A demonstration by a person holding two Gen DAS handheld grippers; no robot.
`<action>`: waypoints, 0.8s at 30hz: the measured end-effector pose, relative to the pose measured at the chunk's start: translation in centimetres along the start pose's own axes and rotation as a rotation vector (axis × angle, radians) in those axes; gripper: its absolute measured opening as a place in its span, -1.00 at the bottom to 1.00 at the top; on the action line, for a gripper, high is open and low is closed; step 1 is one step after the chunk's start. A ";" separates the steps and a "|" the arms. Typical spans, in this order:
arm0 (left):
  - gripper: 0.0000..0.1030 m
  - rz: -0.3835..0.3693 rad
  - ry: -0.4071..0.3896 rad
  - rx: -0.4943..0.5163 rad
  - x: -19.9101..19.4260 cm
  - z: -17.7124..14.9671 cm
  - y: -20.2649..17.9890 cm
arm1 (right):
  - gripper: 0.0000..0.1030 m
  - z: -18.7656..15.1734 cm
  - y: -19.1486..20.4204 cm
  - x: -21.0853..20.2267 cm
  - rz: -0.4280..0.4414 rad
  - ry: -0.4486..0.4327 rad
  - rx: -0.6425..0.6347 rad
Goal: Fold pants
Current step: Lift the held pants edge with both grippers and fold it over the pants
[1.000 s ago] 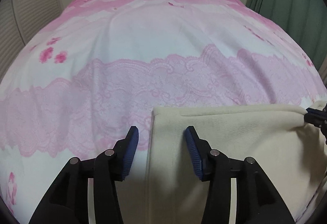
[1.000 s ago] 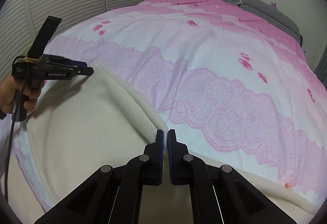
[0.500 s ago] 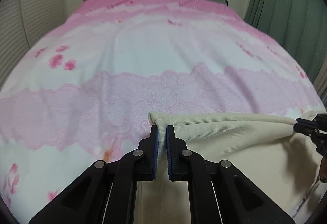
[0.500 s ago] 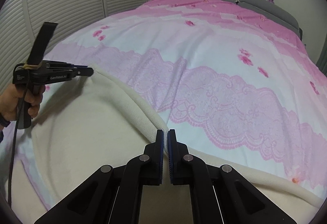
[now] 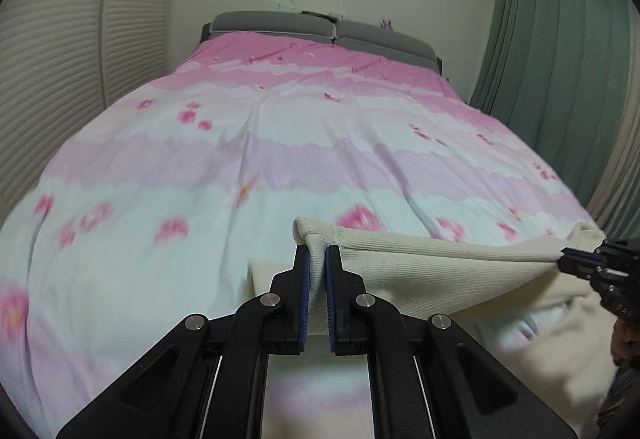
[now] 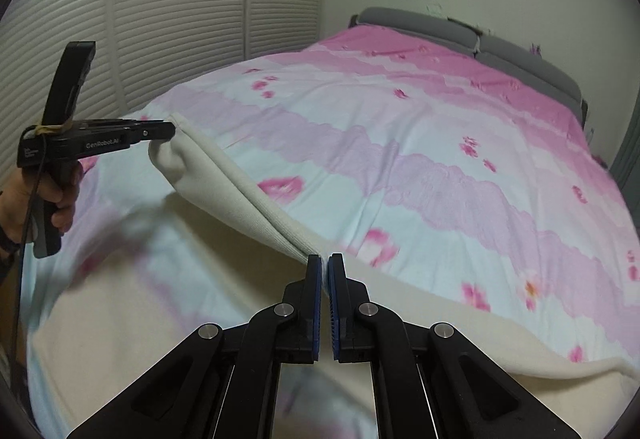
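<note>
jaws over pink bedspread [image 5: 280, 143]

the bedspread [image 5: 280, 143] ahead lies bare; shutters [image 6: 160, 19] and curtain [image 5: 560, 59] seemingly hem its sides.

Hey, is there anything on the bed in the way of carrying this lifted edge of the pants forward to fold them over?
Nothing visible. The left gripper and right gripper are both shut on the cream pants, holding one edge stretched above the pink bedspread. The spread ahead shows only its flower print.
</note>
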State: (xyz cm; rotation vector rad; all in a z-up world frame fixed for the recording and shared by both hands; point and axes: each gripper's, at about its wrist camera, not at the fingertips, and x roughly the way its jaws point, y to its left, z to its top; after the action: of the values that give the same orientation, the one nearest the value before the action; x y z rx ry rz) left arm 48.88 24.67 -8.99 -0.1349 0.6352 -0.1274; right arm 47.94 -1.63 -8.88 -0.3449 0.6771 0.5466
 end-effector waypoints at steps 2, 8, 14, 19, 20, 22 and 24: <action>-0.82 -0.003 -0.012 -0.009 -2.5 -2.5 -0.4 | -0.91 -1.7 1.4 -1.9 -0.003 -0.007 -0.011; -0.82 -0.002 -0.018 -0.017 -8.6 -9.8 -2.4 | -0.91 -7.9 5.7 -7.8 -0.011 -0.032 -0.044; -0.86 -0.022 -0.020 -0.017 -13.3 -16.0 -4.4 | -0.98 -13.8 9.6 -11.8 0.036 -0.011 -0.085; -0.88 -0.003 -0.002 -0.017 -14.0 -18.5 -5.0 | -0.98 -17.1 15.6 -13.9 0.052 -0.029 -0.252; -0.88 -0.003 0.004 -0.027 -13.9 -18.5 -4.8 | -0.98 -17.2 15.8 -13.9 0.054 -0.030 -0.256; -0.88 0.005 0.016 -0.037 -13.9 -18.8 -4.7 | -0.98 -17.0 15.4 -13.6 0.038 -0.038 -0.242; -0.87 0.002 0.018 -0.047 -14.4 -19.1 -4.7 | -0.98 -16.8 14.5 -13.7 -0.019 -0.061 -0.229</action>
State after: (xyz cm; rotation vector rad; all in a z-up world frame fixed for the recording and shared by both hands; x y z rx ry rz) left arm 25.57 20.70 -15.09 -0.1783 0.6566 -0.1122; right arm 22.36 -2.78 -13.84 -0.5465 0.5528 0.6161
